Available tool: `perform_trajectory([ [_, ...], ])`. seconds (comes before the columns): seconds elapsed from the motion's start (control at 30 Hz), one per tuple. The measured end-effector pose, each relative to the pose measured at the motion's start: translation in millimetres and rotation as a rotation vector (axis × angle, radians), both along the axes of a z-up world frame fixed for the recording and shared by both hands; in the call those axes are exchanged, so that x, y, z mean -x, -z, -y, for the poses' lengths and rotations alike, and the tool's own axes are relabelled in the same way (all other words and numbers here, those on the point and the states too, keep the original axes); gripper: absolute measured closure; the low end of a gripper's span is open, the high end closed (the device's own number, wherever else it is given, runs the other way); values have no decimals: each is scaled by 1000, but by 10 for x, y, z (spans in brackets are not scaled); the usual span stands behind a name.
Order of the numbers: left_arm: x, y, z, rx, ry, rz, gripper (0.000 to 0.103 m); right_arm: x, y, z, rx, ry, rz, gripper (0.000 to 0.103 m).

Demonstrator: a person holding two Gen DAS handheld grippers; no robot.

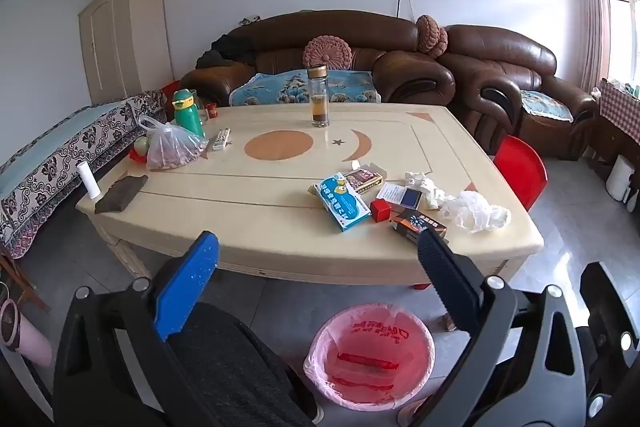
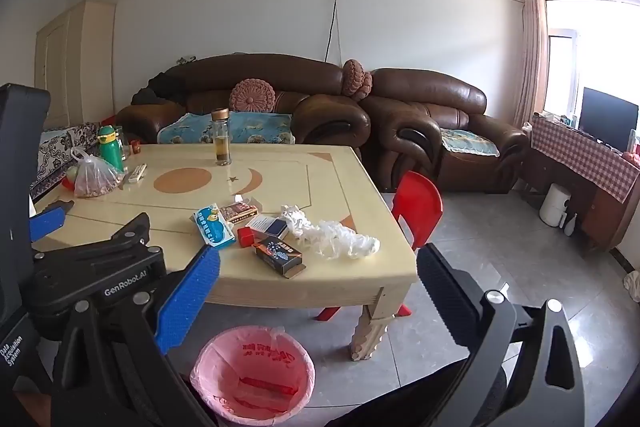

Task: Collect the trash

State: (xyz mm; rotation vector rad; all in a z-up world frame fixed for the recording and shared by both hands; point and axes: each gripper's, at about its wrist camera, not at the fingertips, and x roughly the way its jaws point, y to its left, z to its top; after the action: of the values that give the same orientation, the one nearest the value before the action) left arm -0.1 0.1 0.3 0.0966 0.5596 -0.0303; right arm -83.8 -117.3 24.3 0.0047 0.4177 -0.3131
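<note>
Trash lies on the near right part of the cream table [image 1: 256,199]: a blue-white box [image 1: 342,203], a small red box [image 1: 380,209], a dark orange-printed box [image 1: 416,225], a patterned pack [image 1: 363,179], a white-and-blue card [image 1: 400,195], crumpled tissue [image 1: 424,187] and a crumpled clear plastic bag [image 1: 476,211]. A pink-lined bin [image 1: 370,355] stands on the floor in front of the table, with red wrappers inside. My left gripper [image 1: 318,247] is open and empty, above the floor before the table. My right gripper [image 2: 318,263] is open and empty too. The same trash [image 2: 276,251] and bin [image 2: 254,373] show in the right wrist view.
A glass bottle [image 1: 319,97], a green flask [image 1: 187,113], a bag of food [image 1: 170,147], a remote [image 1: 221,139], a dark cloth [image 1: 122,193] and a white roll [image 1: 89,183] stand farther back on the table. A red chair [image 1: 520,173] is at its right. Brown sofas [image 1: 340,67] are behind.
</note>
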Motion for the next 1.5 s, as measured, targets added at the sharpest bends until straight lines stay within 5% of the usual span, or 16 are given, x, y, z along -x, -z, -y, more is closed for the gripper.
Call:
perform_trajectory([
  [1.5,70,-86,2,3,-4,30,6,16,-42,42,-17,2,-1,6],
])
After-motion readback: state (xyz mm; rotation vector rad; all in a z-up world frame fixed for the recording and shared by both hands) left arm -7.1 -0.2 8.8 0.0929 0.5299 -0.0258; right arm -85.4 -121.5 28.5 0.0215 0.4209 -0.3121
